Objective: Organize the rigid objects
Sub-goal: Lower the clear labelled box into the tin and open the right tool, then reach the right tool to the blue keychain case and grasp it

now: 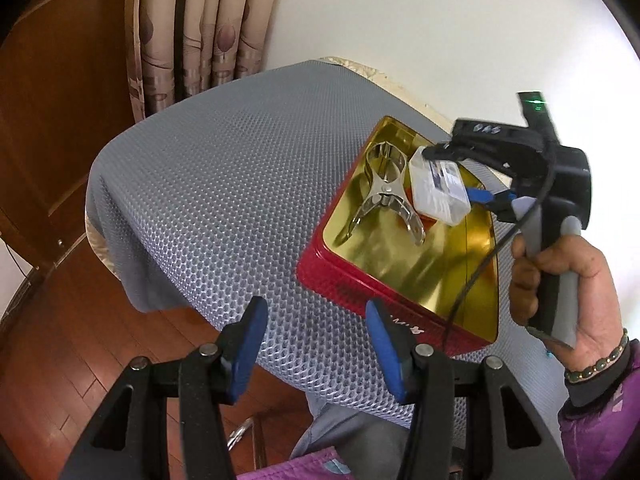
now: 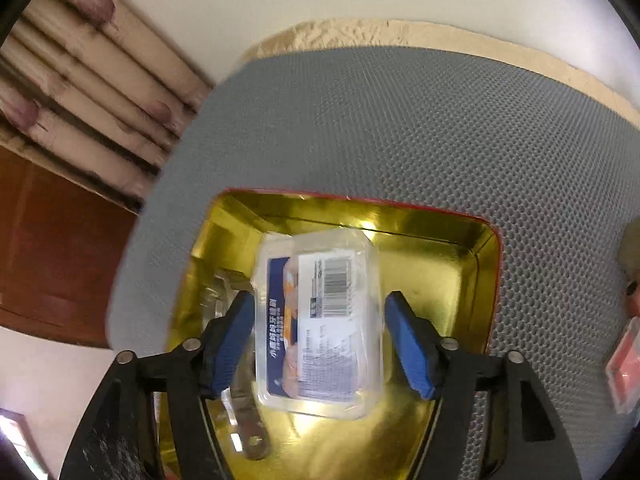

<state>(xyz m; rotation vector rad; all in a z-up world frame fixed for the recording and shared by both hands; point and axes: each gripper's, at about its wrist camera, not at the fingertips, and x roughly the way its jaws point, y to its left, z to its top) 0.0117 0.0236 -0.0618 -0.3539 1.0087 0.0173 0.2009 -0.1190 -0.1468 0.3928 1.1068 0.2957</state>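
Note:
A red tin (image 1: 352,286) with a gold inside (image 2: 440,276) stands on a grey honeycomb mat (image 1: 220,184). In it lie a shiny metal spring clamp (image 1: 386,196) and a clear plastic box (image 2: 320,320) with a blue label and a barcode, leaning partly on the clamp (image 2: 244,424). My right gripper (image 2: 320,300) straddles the box; a gap shows between its blue pads and the box sides, so it is open. My left gripper (image 1: 316,308) hovers open over the mat by the tin's near corner, nothing between its fingers.
A person's hand (image 1: 560,280) with a bead bracelet grips the right tool's handle. A red and clear object (image 2: 624,364) lies on the mat right of the tin. Curtains (image 1: 200,32), a wooden door and wood floor (image 1: 60,360) lie beyond the mat's left edge.

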